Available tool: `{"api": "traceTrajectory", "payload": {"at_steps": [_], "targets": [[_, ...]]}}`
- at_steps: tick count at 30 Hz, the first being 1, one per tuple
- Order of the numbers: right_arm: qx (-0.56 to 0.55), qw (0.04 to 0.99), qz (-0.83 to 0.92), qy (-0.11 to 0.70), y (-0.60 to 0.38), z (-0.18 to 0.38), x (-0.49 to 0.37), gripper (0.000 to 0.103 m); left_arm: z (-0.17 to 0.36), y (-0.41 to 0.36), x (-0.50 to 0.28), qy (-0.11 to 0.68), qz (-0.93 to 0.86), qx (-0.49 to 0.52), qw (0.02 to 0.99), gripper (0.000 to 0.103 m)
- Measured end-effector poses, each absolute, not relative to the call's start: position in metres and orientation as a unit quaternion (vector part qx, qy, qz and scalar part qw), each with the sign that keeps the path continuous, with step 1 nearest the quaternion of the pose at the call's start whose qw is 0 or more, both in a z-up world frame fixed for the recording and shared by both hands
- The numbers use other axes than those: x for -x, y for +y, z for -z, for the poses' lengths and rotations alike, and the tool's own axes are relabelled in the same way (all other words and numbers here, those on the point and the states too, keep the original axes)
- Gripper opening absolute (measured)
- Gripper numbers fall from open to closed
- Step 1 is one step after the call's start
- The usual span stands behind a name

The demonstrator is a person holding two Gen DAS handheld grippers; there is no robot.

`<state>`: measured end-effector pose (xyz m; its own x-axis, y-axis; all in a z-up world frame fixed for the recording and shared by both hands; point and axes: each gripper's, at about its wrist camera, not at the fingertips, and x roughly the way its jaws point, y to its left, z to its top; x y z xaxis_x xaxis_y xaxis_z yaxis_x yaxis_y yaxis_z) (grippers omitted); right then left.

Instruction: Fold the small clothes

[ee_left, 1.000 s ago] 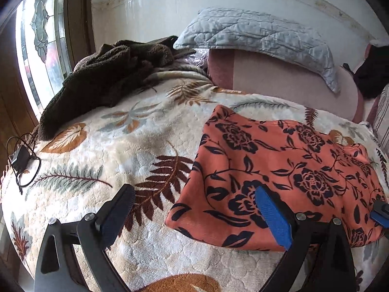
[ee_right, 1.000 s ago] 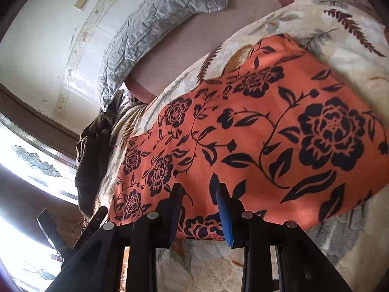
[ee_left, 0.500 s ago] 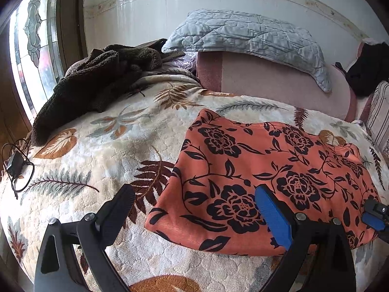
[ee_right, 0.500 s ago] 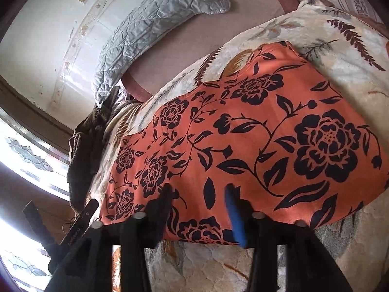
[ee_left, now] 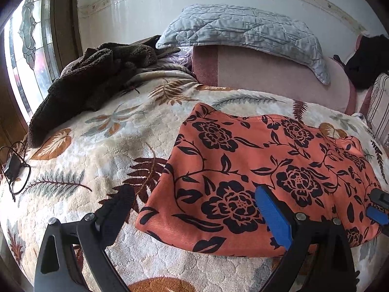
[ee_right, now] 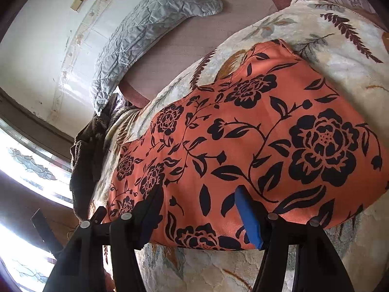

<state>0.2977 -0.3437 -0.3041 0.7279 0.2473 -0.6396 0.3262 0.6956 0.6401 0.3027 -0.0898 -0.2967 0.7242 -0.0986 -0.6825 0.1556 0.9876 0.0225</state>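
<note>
I am over a bed covered by a cream blanket (ee_left: 97, 146) printed with fern leaves, a white wall and a stained-glass window (ee_left: 26, 48) beyond it. A grey quilted pillow (ee_left: 243, 31) lies on a pink bolster (ee_left: 267, 77) at the far side, with a brown fleece throw (ee_left: 97, 73) heaped near the window. The orange floral garment (ee_left: 255, 158) lies flat on the blanket, folded along its near edge. My left claw (ee_left: 197, 211) hangs spread wide, empty, straddling the garment's near left corner. My right claw (ee_right: 197, 209) is also parted, empty, above the same near edge.
</note>
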Motion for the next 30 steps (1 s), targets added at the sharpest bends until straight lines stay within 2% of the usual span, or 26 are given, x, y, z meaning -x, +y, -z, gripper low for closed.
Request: {"api": "traceTrajectory", "payload": {"at_steps": [3, 6, 9, 13, 18, 20, 22, 25, 30], "targets": [[-0.399, 0.839, 0.019, 0.37, -0.343, 0.308, -0.299, 0.062, 0.304, -0.092, -0.306, 0.376, 0.07, -0.043, 0.923, 0.099], [-0.399, 0.838, 0.026, 0.371, -0.343, 0.31, -0.301, 0.049, 0.317, -0.093, -0.312, 0.397, 0.071, -0.049, 0.914, 0.099], [-0.408, 0.827, 0.039, 0.386, -0.346, 0.32, -0.305, 0.048, 0.339, -0.093, -0.321, 0.43, 0.062, -0.072, 0.898, 0.099], [-0.411, 0.816, 0.047, 0.403, -0.349, 0.332, -0.307, 0.04, 0.342, -0.09, -0.321, 0.436, 0.075, -0.073, 0.894, 0.099], [-0.439, 0.819, 0.023, 0.368, -0.361, 0.323, -0.29, 0.04, 0.327, -0.083, -0.314, 0.426, 0.084, -0.059, 0.899, 0.099], [-0.45, 0.816, 0.023, 0.363, -0.368, 0.32, -0.278, 0.043, 0.323, -0.077, -0.31, 0.432, 0.091, -0.043, 0.896, 0.099], [-0.479, 0.804, 0.023, 0.352, -0.378, 0.32, -0.262, 0.053, 0.322, -0.066, -0.306, 0.444, 0.097, -0.015, 0.891, 0.099], [-0.517, 0.786, 0.029, 0.337, -0.394, 0.323, -0.238, 0.061, 0.326, -0.049, -0.303, 0.473, 0.105, 0.034, 0.874, 0.099], [-0.529, 0.775, 0.059, 0.341, -0.414, 0.331, -0.216, 0.061, 0.336, -0.035, -0.301, 0.513, 0.101, 0.105, 0.846, 0.099]]}}
